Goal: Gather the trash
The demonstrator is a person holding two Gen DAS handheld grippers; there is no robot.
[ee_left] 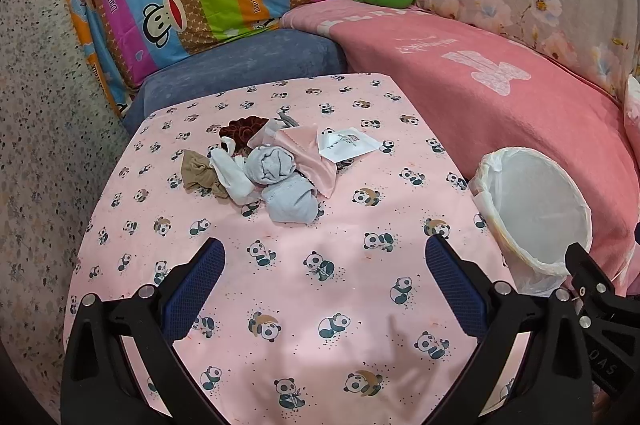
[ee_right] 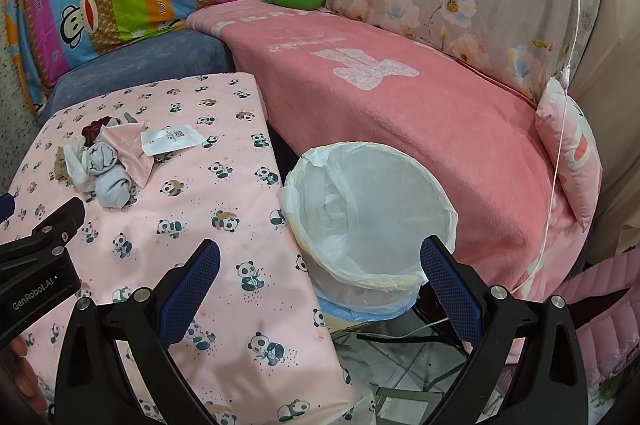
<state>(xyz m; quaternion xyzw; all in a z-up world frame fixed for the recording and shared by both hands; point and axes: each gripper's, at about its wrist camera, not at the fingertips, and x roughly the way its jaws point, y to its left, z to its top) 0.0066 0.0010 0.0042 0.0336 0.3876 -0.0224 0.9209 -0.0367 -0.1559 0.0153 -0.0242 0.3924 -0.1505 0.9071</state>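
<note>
both grippers hung wide apart and empty: the left gripper (ee_left: 325, 257) over the panda cloth (ee_left: 280, 305), the right gripper (ee_right: 320, 259) at the lined bin (ee_right: 370, 209). the trash pile (ee_left: 264, 169) and white packet (ee_left: 346, 145) lay mid-cloth, left of the bin.

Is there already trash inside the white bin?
No, the trash bin shows only its bare white plastic liner inside, and the pile of scraps sits on the panda cloth.
</note>
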